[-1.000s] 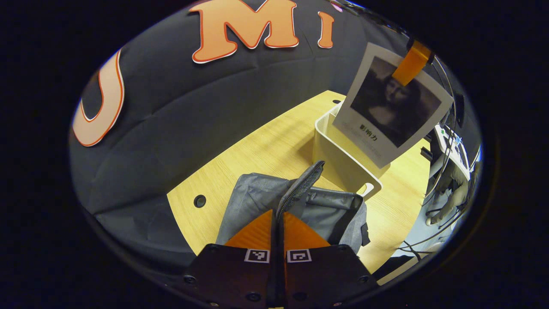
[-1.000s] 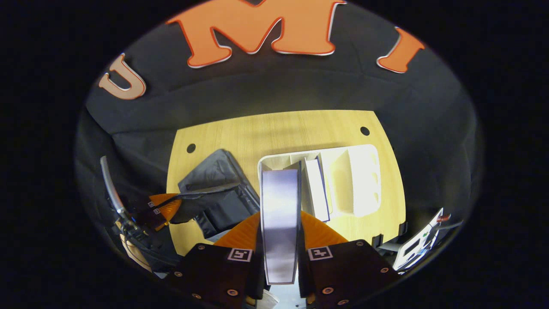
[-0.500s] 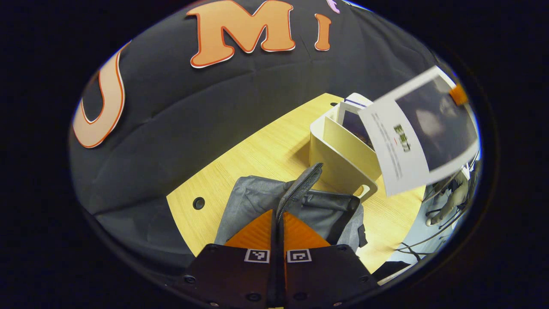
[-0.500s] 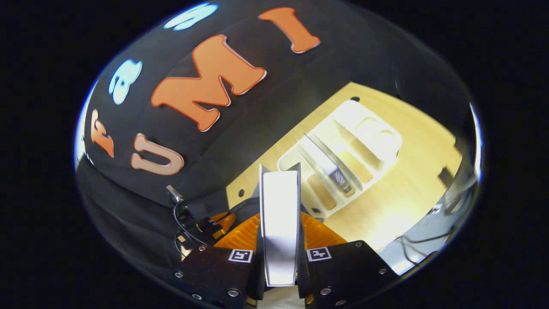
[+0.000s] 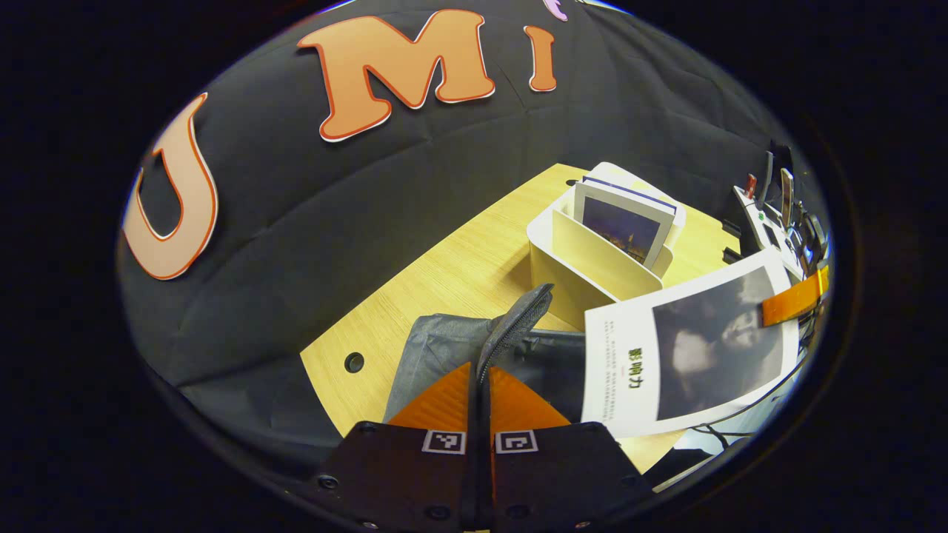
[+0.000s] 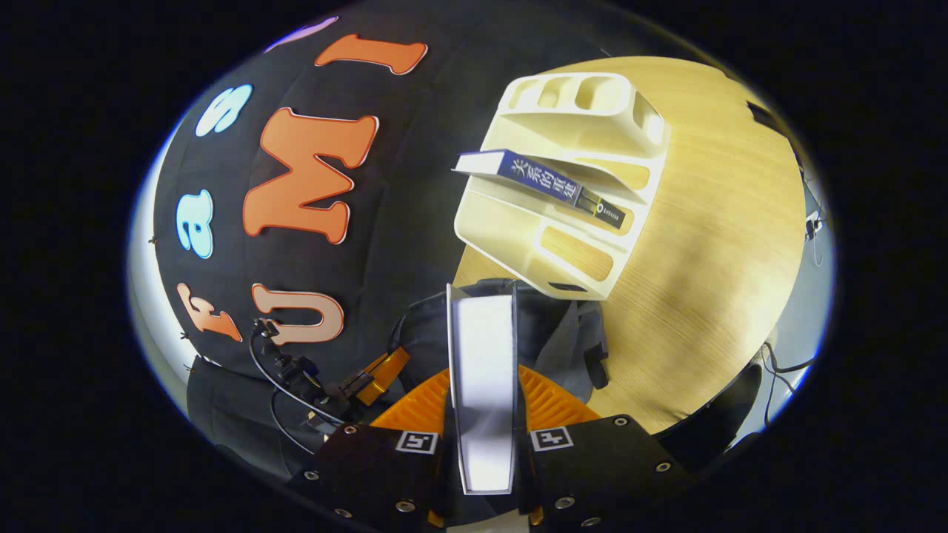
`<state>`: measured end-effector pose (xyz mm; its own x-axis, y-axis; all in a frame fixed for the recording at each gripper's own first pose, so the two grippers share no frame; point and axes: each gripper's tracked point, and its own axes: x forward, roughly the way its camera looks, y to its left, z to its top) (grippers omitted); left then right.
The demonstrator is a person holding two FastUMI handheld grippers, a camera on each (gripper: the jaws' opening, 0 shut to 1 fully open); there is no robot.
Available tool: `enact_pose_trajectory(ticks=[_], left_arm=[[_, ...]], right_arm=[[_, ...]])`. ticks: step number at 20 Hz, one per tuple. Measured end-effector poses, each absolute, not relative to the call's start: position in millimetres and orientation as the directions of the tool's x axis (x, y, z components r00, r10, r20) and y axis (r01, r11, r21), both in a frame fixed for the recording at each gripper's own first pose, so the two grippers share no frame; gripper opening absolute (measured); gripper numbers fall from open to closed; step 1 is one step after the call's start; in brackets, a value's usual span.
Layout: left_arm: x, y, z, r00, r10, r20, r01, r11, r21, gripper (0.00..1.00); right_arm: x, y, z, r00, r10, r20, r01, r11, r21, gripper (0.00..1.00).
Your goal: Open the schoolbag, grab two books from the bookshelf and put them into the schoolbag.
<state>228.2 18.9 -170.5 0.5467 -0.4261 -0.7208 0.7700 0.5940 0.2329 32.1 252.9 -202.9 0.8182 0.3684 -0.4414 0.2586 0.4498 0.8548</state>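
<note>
The grey schoolbag (image 5: 437, 352) lies on the wooden table (image 5: 459, 259). My left gripper (image 5: 479, 368) is shut on the bag's zippered flap (image 5: 518, 326) and holds it up. In the left gripper view, a white book with a dark picture (image 5: 689, 355) hangs tilted over the bag's right side, with my right gripper (image 5: 796, 296) at its far edge. My right gripper (image 6: 481, 374) is shut on that book (image 6: 481, 348), seen edge-on above the schoolbag (image 6: 552, 333). The left gripper (image 6: 379, 369) shows lower left of it.
A white bookshelf (image 5: 592, 259) stands just behind the bag with one dark-covered book (image 5: 622, 226) upright in it. In the right gripper view that bookshelf (image 6: 585, 100) and book (image 6: 548, 181) appear above the bag. Cables and devices (image 5: 778, 215) sit off the table's right end.
My right gripper has swung the white book away from the bookshelf and down, tilting it over the bag. The left gripper has stayed put, holding the flap up.
</note>
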Motion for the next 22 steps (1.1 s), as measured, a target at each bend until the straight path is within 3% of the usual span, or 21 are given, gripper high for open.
enact_pose_trajectory(ticks=[8,14,22], left_arm=[[222,14,-160,0.558,-0.420,-0.715,0.775,0.573,0.268,0.01],[215,12,-157,0.554,-0.424,-0.716,0.780,0.564,0.270,0.01],[205,7,-156,0.542,-0.433,-0.720,0.796,0.540,0.274,0.01]], right_arm=[[85,290,-266,0.755,0.407,-0.514,0.340,0.428,0.838,0.31],[135,320,-287,0.751,0.424,-0.507,0.359,0.384,0.851,0.31],[171,340,-305,0.757,0.380,-0.532,0.380,0.407,0.831,0.31]])
